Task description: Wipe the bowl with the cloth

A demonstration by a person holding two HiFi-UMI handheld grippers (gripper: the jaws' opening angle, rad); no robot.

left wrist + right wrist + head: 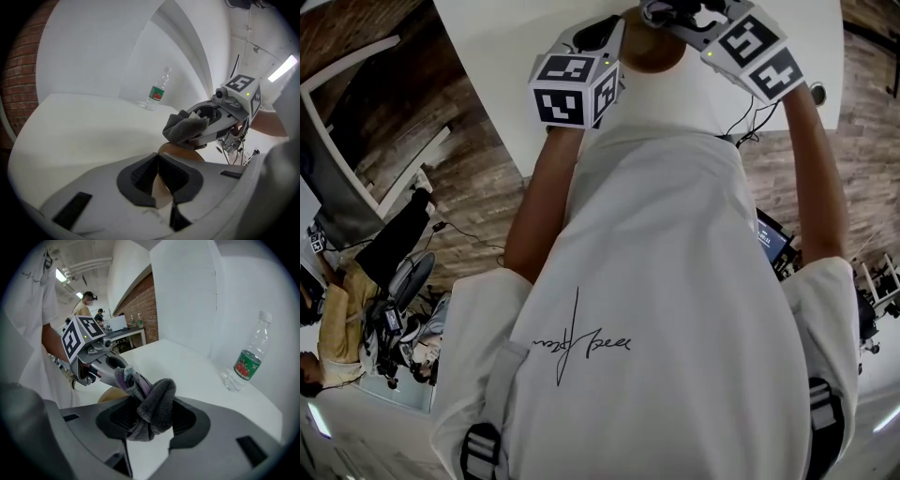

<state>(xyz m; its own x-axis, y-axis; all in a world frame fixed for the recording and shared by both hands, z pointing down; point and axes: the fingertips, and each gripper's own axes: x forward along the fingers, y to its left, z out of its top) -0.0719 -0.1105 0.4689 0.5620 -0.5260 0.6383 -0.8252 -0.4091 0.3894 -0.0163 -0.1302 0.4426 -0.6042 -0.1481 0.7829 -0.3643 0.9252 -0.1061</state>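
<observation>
A brown wooden bowl (652, 52) is held over the white table (506, 56), mostly hidden by the grippers. My left gripper (160, 182) is shut on the bowl's thin rim (162, 191), and more of the bowl (183, 151) shows beyond the jaws. My right gripper (151, 414) is shut on a bunched grey cloth (152, 404). In the left gripper view the cloth (183, 129) hangs just above the bowl's far edge. The left gripper (99, 363) and a sliver of bowl (111, 393) appear in the right gripper view. In the head view both grippers, left (598, 37) and right (680, 17), meet at the bowl.
A clear water bottle (157, 91) with a green and red label stands at the back of the table near the white wall; the bottle (247, 361) also shows at the right. Cables (750, 122) hang off the table edge. People (347, 309) sit at desks on the left.
</observation>
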